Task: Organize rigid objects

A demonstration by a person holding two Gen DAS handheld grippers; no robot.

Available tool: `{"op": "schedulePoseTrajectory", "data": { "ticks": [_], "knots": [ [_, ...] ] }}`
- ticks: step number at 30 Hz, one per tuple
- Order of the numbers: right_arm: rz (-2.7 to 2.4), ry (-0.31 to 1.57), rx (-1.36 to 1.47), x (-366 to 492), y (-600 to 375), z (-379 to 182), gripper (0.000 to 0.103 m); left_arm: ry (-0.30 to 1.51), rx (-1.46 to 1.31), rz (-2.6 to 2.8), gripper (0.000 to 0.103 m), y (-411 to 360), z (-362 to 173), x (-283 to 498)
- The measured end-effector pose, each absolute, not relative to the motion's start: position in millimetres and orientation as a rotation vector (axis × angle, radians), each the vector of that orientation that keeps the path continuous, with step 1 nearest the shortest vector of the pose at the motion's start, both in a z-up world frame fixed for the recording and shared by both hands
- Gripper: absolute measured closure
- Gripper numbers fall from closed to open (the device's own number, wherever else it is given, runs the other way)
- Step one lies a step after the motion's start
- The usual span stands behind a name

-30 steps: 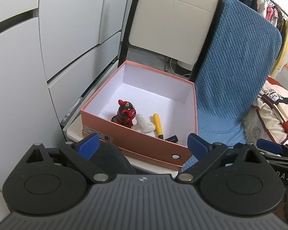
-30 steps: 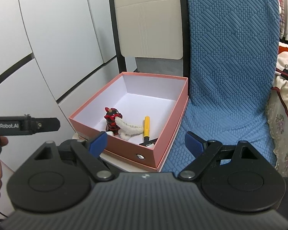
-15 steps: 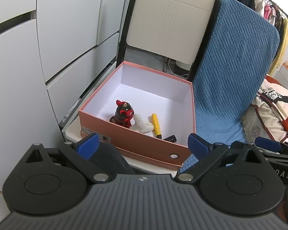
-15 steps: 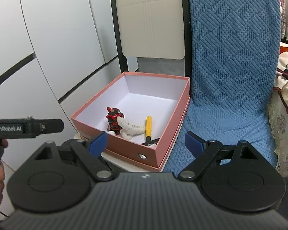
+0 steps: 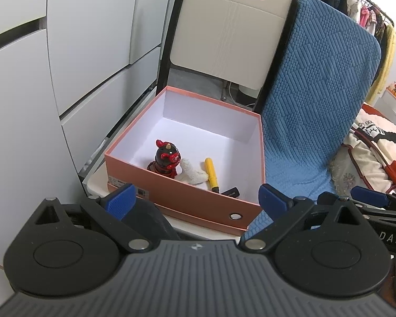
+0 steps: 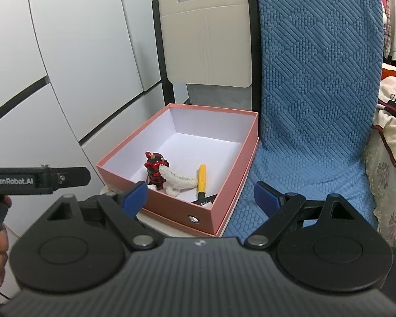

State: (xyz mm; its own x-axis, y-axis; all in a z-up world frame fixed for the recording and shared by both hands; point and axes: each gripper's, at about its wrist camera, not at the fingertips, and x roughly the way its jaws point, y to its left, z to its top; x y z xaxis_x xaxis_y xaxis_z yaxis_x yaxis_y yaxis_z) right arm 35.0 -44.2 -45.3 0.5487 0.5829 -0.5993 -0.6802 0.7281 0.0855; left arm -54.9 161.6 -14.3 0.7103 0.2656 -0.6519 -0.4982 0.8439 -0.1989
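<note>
Both grippers, left (image 5: 195, 198) and right (image 6: 200, 194), are hanging spread and empty, pointing down toward the box (image 5: 182, 198) at frame centre. The yellow tool (image 6: 202, 178) is lying inside near the front wall, long axis running front-to-back, seemingly nearer the right gripper.

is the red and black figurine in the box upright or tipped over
Upright. The figurine stands on the floor of the box, head up, with the white toy leaning against it.

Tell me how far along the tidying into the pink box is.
Done: the red and black figurine, a white fuzzy toy, a yellow-handled tool and a small black item lie inside the pink box. In hand: nothing; left gripper and right gripper are open and empty. Left: no loose items visible outside the box.
</note>
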Motion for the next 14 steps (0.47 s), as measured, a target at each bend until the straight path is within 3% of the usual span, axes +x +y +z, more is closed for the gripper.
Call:
{"op": "schedulePoseTrajectory", "data": {
  "ticks": [14],
  "knots": [
    [0.756,0.652,-0.183,31.5,-39.3,-46.7,0.014,0.657,-0.392,0.430,0.002,164.0,-15.8,-55.5]
  ]
}}
